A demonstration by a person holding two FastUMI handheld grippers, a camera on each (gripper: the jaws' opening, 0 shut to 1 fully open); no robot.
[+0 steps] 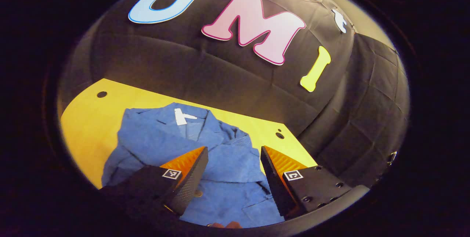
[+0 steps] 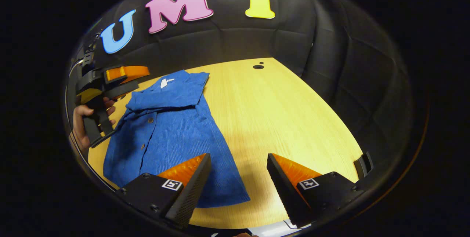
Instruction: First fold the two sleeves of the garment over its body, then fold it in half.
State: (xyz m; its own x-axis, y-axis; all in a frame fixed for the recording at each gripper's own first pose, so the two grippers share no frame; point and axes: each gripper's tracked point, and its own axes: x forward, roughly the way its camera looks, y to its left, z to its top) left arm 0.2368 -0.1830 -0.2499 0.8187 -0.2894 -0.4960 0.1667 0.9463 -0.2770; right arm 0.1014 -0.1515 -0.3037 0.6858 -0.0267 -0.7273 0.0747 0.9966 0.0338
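Note:
A blue short-sleeved shirt [image 2: 165,127] lies flat on the yellow wooden table [image 2: 286,119], collar away from me and buttons up. One sleeve lies folded across its chest. My right gripper [image 2: 238,156] hovers open, empty, over the table just right of the shirt's lower hem. In the right gripper view my left gripper [image 2: 141,79] hangs above the shirt's far left shoulder, held by a hand [image 2: 81,119]. In the left gripper view that gripper [image 1: 234,149] is open and empty above the shirt [image 1: 165,141], near the collar with its white label [image 1: 180,116].
Bare tabletop spreads wide to the right of the shirt. Small round holes [image 2: 258,66] mark the table's far edge. The black cloth wall [image 2: 227,42] closes the booth behind and to the right. A black bracket [image 2: 363,163] sits at the table's right edge.

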